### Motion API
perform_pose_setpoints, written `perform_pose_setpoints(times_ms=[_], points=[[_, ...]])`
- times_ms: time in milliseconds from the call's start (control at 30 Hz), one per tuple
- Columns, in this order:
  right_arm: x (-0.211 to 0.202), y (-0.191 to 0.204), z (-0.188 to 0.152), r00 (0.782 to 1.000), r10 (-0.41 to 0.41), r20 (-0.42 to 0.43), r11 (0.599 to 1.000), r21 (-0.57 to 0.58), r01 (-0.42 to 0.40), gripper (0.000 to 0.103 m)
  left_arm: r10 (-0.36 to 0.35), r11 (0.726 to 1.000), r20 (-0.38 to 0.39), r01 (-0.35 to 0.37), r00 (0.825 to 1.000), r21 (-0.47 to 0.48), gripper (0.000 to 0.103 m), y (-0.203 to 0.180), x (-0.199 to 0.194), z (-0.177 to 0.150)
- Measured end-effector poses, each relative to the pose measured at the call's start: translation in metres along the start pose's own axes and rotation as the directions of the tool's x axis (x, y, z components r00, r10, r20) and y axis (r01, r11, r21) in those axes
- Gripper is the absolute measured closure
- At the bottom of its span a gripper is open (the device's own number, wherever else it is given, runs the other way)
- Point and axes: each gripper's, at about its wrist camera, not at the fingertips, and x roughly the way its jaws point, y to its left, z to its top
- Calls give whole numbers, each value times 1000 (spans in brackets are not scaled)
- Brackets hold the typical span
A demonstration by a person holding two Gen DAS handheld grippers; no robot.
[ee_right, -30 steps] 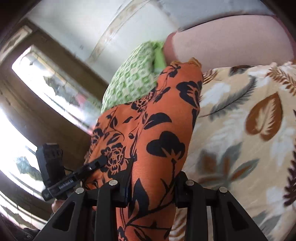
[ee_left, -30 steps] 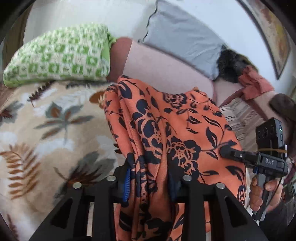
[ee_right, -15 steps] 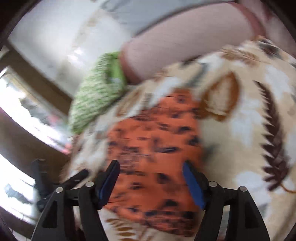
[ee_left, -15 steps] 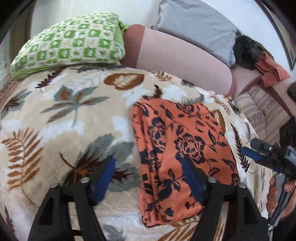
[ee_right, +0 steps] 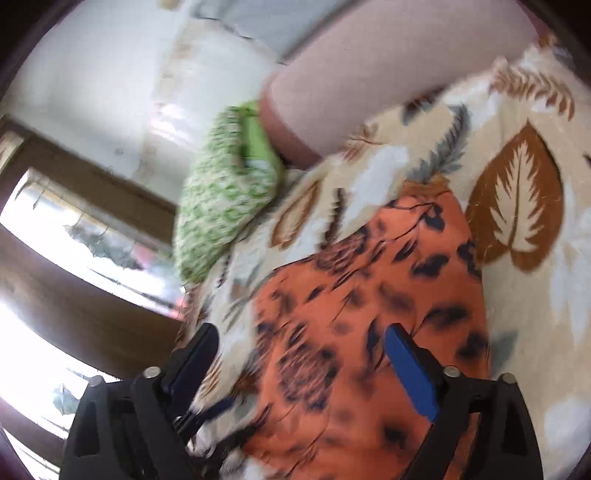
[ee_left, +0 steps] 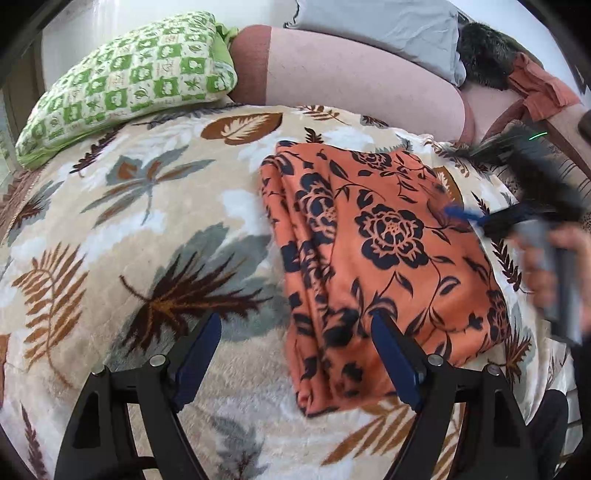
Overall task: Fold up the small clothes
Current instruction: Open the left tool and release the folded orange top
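Observation:
An orange garment with a black flower print point(ee_left: 376, 258) lies folded on the leaf-patterned blanket point(ee_left: 110, 221). My left gripper point(ee_left: 295, 325) hovers open over the garment's near left edge, one finger above the blanket and the other above the cloth, with nothing pinched. My right gripper point(ee_left: 476, 218) shows blurred at the garment's right side, with a hand point(ee_left: 554, 266) on its grip. In the right wrist view the garment point(ee_right: 369, 314) lies flat under my right gripper point(ee_right: 301, 334). Its jaws are opening, and the pads stand clear of the cloth.
A green checked pillow point(ee_left: 125, 81), a pink bolster point(ee_left: 351, 77) and a grey pillow point(ee_left: 376, 22) line the far side of the bed. A dark furry thing point(ee_left: 484, 51) and an orange cloth point(ee_left: 539, 88) lie at the far right. A bright window point(ee_right: 74, 240) is on the left.
Both grippers held the garment hanging up a second ago. They lowered it onto the blanket, let go and spread their jaws. The right gripper has swung down and is blurred.

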Motion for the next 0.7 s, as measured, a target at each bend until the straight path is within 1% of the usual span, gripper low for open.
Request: perform_pose_setpoints(times_ms=[33,67,167,200,233,267,333,367,400,433,467,533,567,633,667,700], points=[[11,-16,2,1000,4,-17,998,68,-2,8,-8,1000,5,8,1000,-5,19,2,-6,-4],[7,-17,-1,999,26,23,996,88,-28,8,-10,1000,11,10,1000,-6,19,3,-11,-7],[-18,17,-17,999,15,51,1000,10,-16,8,21,1000,43,-21,999,-5,19,0,-29,-17],[-30,29,-26,997,30,68,999,-27,-28,8,23,1000,47,-23,999,-6,19,-3,-34,-19],[-41,41,-38,994,63,90,996,-77,-56,8,27,1000,56,-27,998,-11,19,-3,-40,-22],[-51,45,-45,993,71,98,993,-97,-61,8,35,999,61,-34,997,-19,19,-3,-46,-24],[-48,37,-60,998,9,70,994,-106,-1,5,47,998,47,-44,998,-49,19,-4,-53,-28],[-31,22,-66,998,-59,12,995,-77,60,4,44,997,42,-42,998,-64,19,-4,-58,-30],[-18,8,-68,996,-85,-36,996,-43,83,4,44,997,39,-41,998,-68,19,-5,-60,-32],[-15,5,-70,997,-80,-15,996,-43,79,5,55,996,27,-53,998,-69,19,-7,-65,-34],[-28,18,-73,997,-69,22,996,-53,70,5,65,996,28,-63,997,-65,19,-8,-70,-36],[-47,38,-77,999,-2,42,998,-70,5,5,85,994,50,-81,995,-68,19,-11,-81,-41],[-61,52,-85,998,11,60,993,-115,-4,5,92,993,47,-89,995,-72,19,-13,-85,-42],[-83,74,-107,992,-73,108,976,-198,93,5,89,993,55,-85,994,-81,19,-17,-95,-46],[-93,84,-126,983,-129,130,958,-241,158,5,95,992,65,-89,993,-84,17,-20,-99,-48],[-101,86,-138,977,-165,138,946,-259,197,5,106,991,74,-100,992,-86,14,-23,-103,-51]])
